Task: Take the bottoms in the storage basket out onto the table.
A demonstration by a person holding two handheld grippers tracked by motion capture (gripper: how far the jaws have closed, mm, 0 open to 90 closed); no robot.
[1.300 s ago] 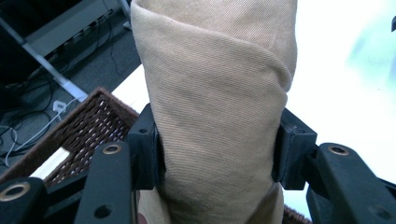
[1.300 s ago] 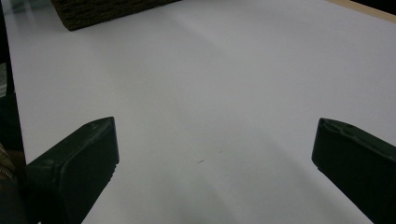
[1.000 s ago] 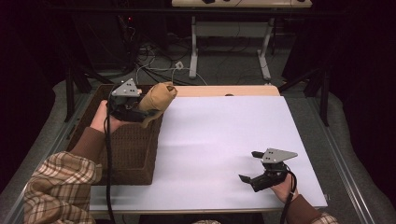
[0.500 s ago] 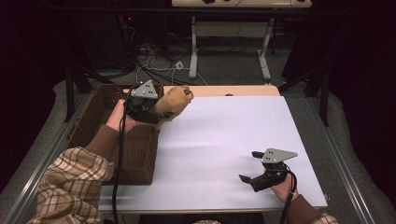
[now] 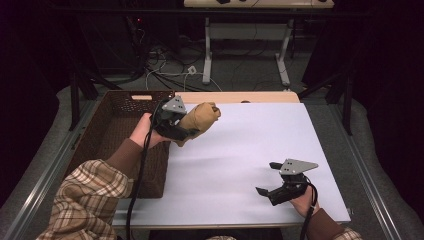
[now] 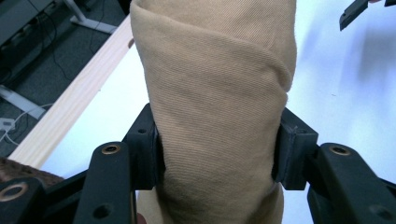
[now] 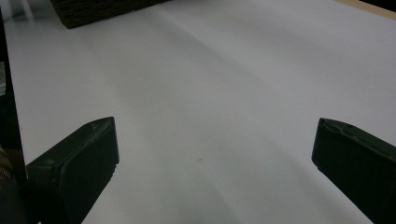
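The tan rolled bundle of twill cloth (image 5: 199, 120) is held in the air over the left edge of the white tabletop (image 5: 240, 150), just past the rim of the dark brown woven basket (image 5: 117, 135) that stands at the table's left side. The left gripper (image 5: 186, 131) has its 2 black jaws clamped across the roll's middle; in the left gripper view the pads (image 6: 148, 147) dent the cloth (image 6: 215, 107) on both sides. The roll's long axis runs on beyond the jaws, out toward the table's far right. The right gripper (image 5: 270, 186) rests near the front right corner, jaws apart and empty, well apart from the roll, so the left hand is nearer by far. Setting the roll down likely means lowering it onto the bare white surface.
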